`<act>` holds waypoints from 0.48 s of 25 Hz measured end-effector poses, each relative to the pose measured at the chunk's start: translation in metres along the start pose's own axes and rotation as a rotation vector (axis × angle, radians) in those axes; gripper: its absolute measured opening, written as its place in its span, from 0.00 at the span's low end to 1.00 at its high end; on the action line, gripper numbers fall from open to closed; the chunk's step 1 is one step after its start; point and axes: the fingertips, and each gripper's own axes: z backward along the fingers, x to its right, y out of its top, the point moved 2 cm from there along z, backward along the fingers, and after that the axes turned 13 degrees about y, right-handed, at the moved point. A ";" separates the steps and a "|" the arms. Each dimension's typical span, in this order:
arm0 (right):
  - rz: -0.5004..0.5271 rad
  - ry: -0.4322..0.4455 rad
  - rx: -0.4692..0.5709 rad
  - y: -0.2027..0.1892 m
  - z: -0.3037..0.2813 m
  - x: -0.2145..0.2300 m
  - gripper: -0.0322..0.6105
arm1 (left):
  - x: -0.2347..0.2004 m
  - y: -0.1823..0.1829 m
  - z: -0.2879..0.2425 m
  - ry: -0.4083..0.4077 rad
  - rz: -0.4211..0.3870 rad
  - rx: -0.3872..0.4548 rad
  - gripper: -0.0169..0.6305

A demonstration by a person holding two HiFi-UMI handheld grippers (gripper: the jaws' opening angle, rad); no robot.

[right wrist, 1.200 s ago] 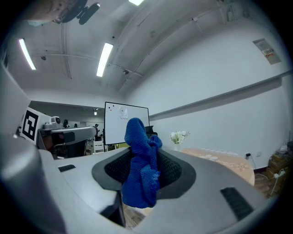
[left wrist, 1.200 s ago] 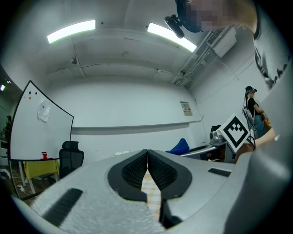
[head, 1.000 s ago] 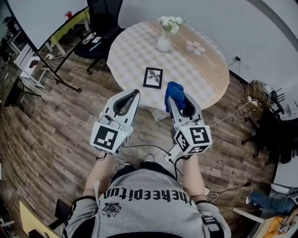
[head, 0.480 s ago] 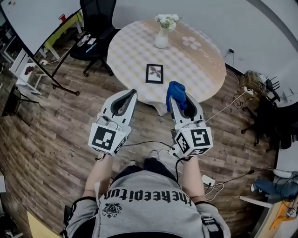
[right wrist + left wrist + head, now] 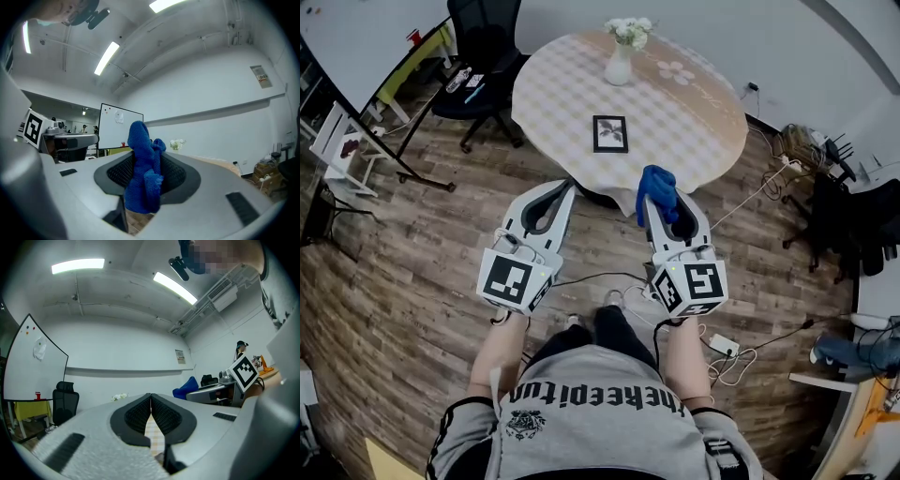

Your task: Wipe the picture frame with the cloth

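A small black picture frame point(image 5: 610, 133) lies flat near the front of the round table point(image 5: 694, 141), well ahead of both grippers. My right gripper point(image 5: 659, 200) is shut on a bunched blue cloth point(image 5: 656, 187), which sticks up between its jaws point(image 5: 143, 171). It hovers over the floor just short of the table's near edge. My left gripper point(image 5: 560, 190) is shut with nothing in it, its pads point(image 5: 151, 412) meeting at the tips. It hangs level with the right one, to its left. The blue cloth point(image 5: 186, 386) also shows in the left gripper view.
A white vase of flowers point(image 5: 621, 54) stands at the table's far side. A black office chair point(image 5: 483, 70) is at the table's left, with a whiteboard stand point(image 5: 366, 66) beyond it. Cables point(image 5: 741, 352) trail over the wooden floor at right. My legs are below the grippers.
The table, frame and vase have slid further away up the view, so I have backed off a little. Both grippers keep their places relative to me, the cloth still clamped.
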 end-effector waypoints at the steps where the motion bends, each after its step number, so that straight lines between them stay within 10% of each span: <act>1: -0.001 -0.002 0.000 -0.001 0.003 -0.004 0.29 | 0.000 0.000 0.004 -0.002 0.001 -0.001 0.05; 12: 0.024 -0.004 -0.019 -0.009 0.020 -0.035 0.29 | 0.001 0.001 0.034 -0.012 0.002 -0.004 0.05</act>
